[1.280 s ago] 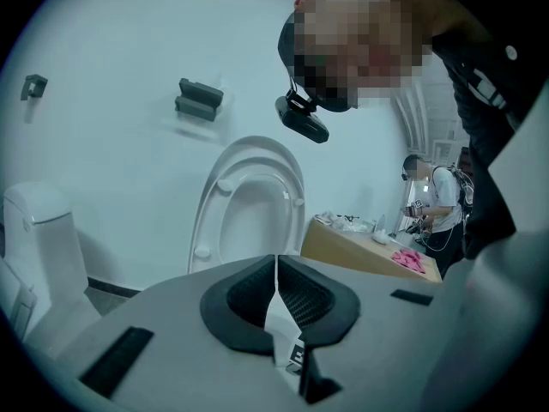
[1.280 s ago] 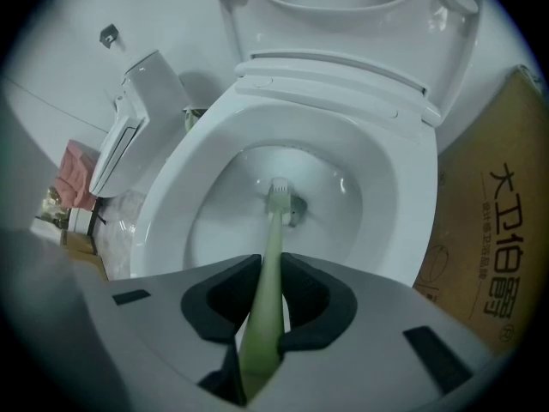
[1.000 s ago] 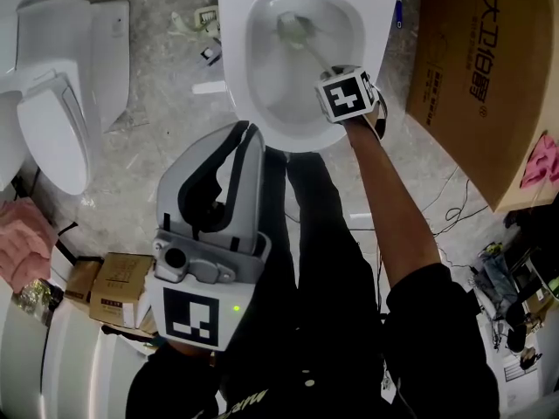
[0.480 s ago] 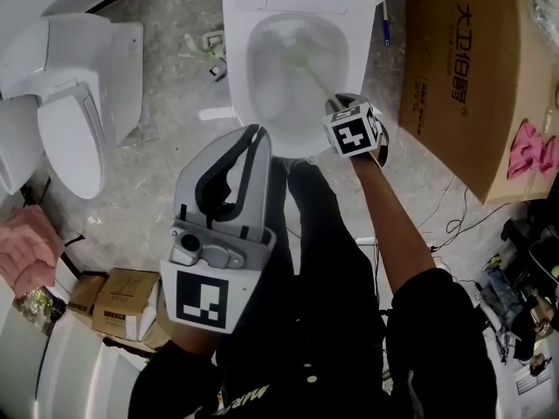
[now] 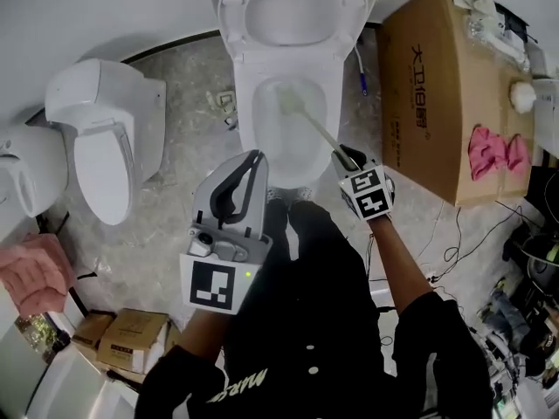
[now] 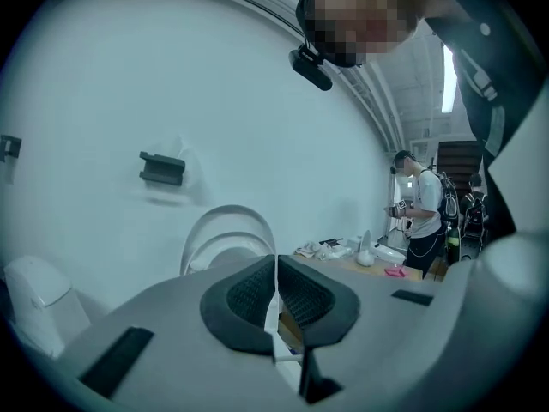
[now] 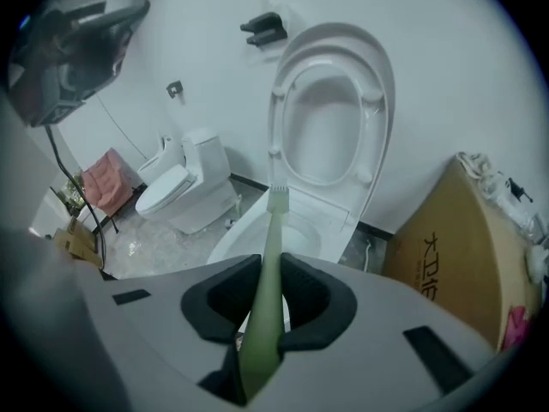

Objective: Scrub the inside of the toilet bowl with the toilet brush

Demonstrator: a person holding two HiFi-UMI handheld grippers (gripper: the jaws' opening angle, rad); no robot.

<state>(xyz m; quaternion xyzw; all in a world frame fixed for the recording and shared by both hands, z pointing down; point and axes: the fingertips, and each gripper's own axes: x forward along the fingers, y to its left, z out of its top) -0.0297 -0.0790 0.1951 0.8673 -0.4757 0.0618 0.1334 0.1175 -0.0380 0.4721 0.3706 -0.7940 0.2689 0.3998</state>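
Right gripper (image 5: 348, 157): jaws clamped on the brush (image 5: 310, 122) handle. It is held at the near right edge of the toilet (image 5: 247, 120) and points down into the bowl. Right forearm (image 5: 395, 256): bare, extended forward toward the toilet. Left gripper (image 5: 251, 161): jaws pressed together with nothing between them, held just short of the toilet's near rim and tilted upward.
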